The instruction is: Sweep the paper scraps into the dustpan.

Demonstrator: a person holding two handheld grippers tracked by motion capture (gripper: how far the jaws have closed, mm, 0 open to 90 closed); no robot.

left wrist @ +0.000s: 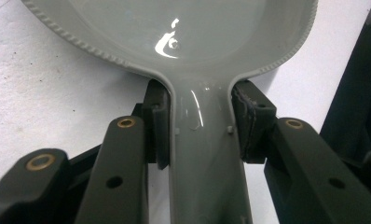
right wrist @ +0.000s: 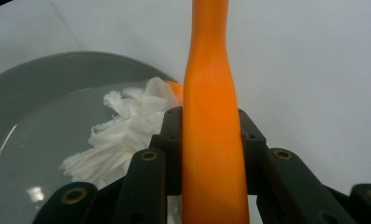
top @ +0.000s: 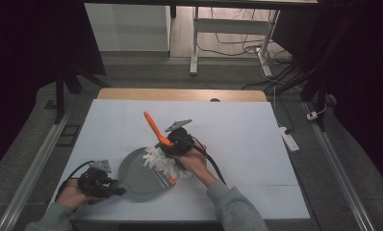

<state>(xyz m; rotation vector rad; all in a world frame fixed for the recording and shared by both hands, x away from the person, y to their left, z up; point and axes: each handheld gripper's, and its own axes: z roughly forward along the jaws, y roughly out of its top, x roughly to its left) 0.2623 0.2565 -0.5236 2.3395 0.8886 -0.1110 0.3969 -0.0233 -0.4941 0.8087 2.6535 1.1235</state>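
Grey dustpan [top: 140, 174] low centre on the white bench [top: 237, 139], left tongs [top: 113, 190] clamped on its handle, right tongs [top: 169, 144] gripping an orange brush handle [top: 154, 127], white tissue [top: 161, 162] in pan

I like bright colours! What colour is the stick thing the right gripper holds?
Orange handle, clearest in the right gripper view.

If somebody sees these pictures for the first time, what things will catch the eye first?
First the orange handle, bright against the white table, clamped in the right gripper and sticking up toward the far side. Next the grey dustpan near the front edge, with crumpled white paper heaped at its right rim. The left gripper clamps the dustpan's handle.
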